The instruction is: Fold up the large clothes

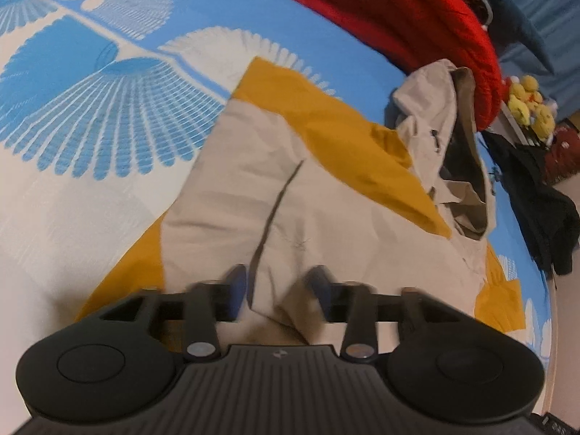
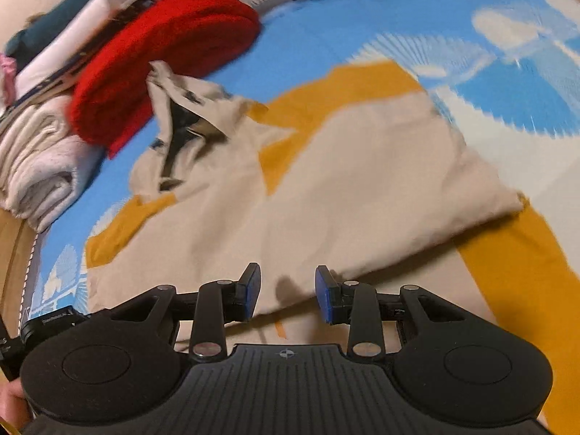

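Observation:
A beige and mustard-yellow hooded jacket (image 1: 319, 181) lies partly folded on a blue and white patterned bed sheet (image 1: 90, 116). Its hood (image 1: 460, 166) points toward the far right in the left wrist view. My left gripper (image 1: 279, 290) is open, its blue pads on either side of a beige fabric edge, just above the cloth. In the right wrist view the same jacket (image 2: 344, 181) fills the middle, hood (image 2: 181, 134) at the left. My right gripper (image 2: 288, 290) is open, hovering over the folded beige edge, holding nothing.
A red knitted garment (image 1: 406, 18) lies beyond the hood, also in the right wrist view (image 2: 163, 61). A dark garment (image 1: 536, 195) hangs at the bed's right edge. Yellow plush toys (image 1: 529, 105) sit past it. Folded white clothes (image 2: 40, 159) are stacked at left.

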The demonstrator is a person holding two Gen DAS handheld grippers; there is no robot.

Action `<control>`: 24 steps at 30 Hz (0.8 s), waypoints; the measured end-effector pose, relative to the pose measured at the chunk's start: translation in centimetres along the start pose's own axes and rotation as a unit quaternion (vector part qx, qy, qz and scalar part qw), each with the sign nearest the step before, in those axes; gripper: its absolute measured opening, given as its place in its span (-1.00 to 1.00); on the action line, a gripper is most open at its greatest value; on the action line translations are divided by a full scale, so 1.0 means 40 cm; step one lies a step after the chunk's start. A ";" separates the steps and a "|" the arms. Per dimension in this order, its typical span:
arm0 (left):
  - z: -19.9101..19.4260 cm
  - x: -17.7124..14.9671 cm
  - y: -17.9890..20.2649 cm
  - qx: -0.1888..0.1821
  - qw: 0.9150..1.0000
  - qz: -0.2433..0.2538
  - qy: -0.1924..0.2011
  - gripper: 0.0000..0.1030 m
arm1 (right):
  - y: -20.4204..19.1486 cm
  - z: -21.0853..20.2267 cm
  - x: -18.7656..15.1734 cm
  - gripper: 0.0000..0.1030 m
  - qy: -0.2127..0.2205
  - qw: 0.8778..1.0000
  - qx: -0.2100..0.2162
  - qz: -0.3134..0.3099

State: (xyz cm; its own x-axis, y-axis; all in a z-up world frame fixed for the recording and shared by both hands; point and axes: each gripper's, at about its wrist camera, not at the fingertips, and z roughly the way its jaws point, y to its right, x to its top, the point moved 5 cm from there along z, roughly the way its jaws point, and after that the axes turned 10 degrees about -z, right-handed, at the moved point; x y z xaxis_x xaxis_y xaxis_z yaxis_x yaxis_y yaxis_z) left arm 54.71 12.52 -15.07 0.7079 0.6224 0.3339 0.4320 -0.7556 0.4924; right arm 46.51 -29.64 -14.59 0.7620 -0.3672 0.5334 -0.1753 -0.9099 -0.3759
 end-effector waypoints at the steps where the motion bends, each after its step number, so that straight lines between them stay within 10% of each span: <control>1: -0.016 0.004 0.005 0.004 1.000 0.007 0.014 -0.98 | 0.010 0.008 -0.004 -0.31 -0.007 1.000 -0.001 0.013; 6: -0.156 0.021 0.048 -0.017 0.996 0.028 0.083 -0.99 | 0.045 0.030 -0.015 -0.31 -0.025 0.997 -0.002 0.071; 17: -0.216 -0.006 0.044 0.069 0.986 0.089 0.124 -0.60 | 0.082 0.047 -0.024 -0.31 -0.036 0.994 -0.036 0.101; 20: -0.174 -0.023 0.059 0.030 0.992 0.094 0.080 -0.22 | 0.097 0.044 -0.029 -0.30 -0.036 0.991 -0.046 0.119; 24: -0.073 -0.042 -0.017 0.043 0.999 0.002 -0.012 -0.23 | 0.064 0.025 -0.023 -0.30 -0.018 0.994 -0.064 0.091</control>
State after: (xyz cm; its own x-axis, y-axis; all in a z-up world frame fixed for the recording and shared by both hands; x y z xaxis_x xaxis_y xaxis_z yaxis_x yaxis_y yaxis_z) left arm 51.59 12.57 -13.60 0.7221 0.6157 0.3153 0.4759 -0.7730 0.4196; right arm 45.99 -31.43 -16.80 0.7323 -0.5226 0.4367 -0.3877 -0.8471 -0.3635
